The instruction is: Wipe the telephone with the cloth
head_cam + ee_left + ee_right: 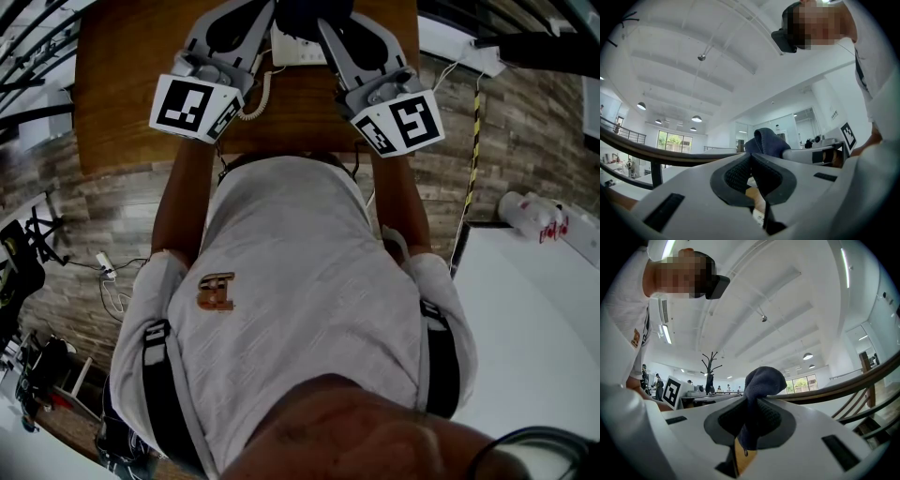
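In the head view a white telephone [298,49] with a coiled cord [255,101] sits at the far side of a wooden table [122,84]. Both grippers reach over it, and my own torso fills the lower frame. My right gripper [750,404] is shut on a dark blue cloth [761,380], which bunches above its jaws and hangs down between them. My left gripper [751,157] has its pads pressed together with nothing visible between them. The cloth [766,140] rises just beyond its tips. In the head view the left gripper [258,14] and right gripper [328,23] converge near the dark cloth [309,11].
A white table [534,319] stands at the right with a plastic bottle [530,214] near its corner. A yellow-black striped cable [475,122] runs down the wood-pattern floor. A power strip and wires [108,272] lie at the left, beside black equipment [23,262].
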Demonstrator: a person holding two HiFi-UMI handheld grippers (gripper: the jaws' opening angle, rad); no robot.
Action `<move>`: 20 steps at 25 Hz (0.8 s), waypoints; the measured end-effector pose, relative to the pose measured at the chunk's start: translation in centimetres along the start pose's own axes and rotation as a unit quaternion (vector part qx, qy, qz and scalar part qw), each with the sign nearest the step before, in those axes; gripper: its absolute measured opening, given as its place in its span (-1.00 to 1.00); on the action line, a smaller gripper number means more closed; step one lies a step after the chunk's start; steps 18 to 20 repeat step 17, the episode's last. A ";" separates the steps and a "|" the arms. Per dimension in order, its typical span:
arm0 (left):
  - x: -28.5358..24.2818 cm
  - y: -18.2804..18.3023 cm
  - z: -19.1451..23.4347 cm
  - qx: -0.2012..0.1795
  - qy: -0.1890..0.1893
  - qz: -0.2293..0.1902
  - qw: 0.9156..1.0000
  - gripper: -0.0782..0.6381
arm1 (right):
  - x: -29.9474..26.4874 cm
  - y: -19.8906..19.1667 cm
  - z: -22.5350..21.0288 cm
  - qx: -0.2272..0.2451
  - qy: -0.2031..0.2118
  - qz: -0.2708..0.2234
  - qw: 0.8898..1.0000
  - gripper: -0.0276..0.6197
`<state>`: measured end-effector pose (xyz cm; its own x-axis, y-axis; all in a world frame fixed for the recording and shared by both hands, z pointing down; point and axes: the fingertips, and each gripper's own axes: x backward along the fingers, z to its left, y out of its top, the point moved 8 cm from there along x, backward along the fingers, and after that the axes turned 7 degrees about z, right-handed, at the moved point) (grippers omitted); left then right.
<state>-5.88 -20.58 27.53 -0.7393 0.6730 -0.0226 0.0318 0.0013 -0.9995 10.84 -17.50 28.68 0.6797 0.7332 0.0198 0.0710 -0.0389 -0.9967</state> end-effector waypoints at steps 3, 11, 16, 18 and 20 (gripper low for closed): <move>0.0 -0.1 0.0 0.001 -0.001 0.001 1.000 -0.73 | 0.0 -0.1 -0.1 0.001 -0.003 0.000 1.000 -0.73; -0.1 -0.3 0.0 0.004 -0.006 0.000 1.000 -0.73 | 0.1 -0.4 -0.2 -0.001 -0.008 0.001 1.000 -0.73; -0.1 -0.2 -0.3 0.005 -0.005 -0.002 1.000 -0.73 | 0.4 -0.3 -0.2 -0.002 -0.009 0.001 1.000 -0.73; -0.1 -0.2 -0.3 0.006 -0.005 -0.002 1.000 -0.73 | 0.5 -0.3 -0.2 -0.003 -0.009 0.001 1.000 -0.73; -0.1 -0.2 -0.3 0.006 -0.005 -0.002 1.000 -0.73 | 0.5 -0.3 -0.2 -0.003 -0.009 0.001 1.000 -0.73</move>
